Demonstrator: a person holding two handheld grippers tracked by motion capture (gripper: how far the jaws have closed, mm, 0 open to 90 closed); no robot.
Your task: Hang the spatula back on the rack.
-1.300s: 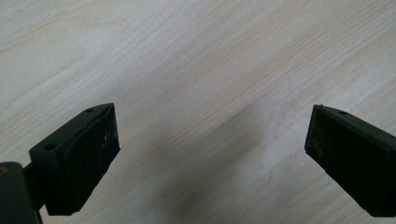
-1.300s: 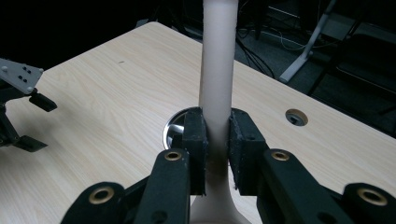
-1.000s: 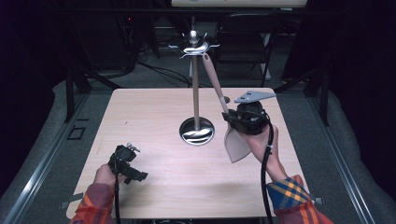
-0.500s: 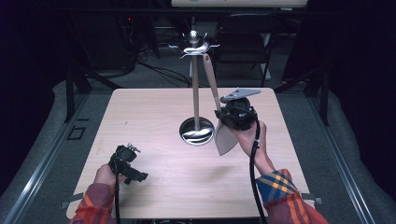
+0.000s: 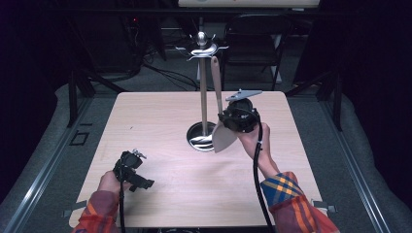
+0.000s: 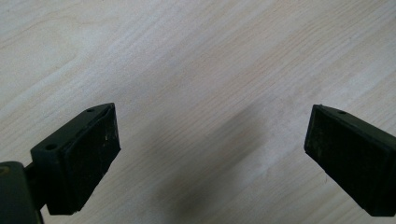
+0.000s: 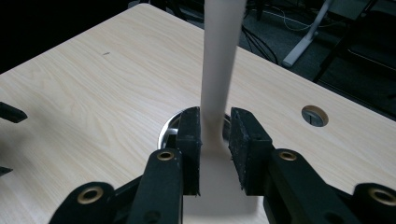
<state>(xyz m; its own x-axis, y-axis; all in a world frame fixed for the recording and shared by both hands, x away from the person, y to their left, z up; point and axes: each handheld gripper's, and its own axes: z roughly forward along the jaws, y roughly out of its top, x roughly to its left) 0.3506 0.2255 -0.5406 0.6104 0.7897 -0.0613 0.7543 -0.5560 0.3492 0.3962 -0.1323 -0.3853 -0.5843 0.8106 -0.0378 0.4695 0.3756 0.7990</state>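
The right gripper (image 5: 228, 127) has its jaws around the spatula (image 5: 222, 136) hanging from the metal stand (image 5: 203, 87) — just easing apart; the left gripper (image 6: 210, 154) rests wide open over the table (image 5: 145, 116).

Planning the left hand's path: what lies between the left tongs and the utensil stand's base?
Bare wooden table, per the high view, from the left tongs to the stand's base.

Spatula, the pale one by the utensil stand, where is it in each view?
High view: spatula at centre, just right of the stand's pole.
Right gripper view: spatula in the middle, rising from bottom edge to top.
Left gripper view: wooden tabletop.
Shared landmark: the stand's round metal base.
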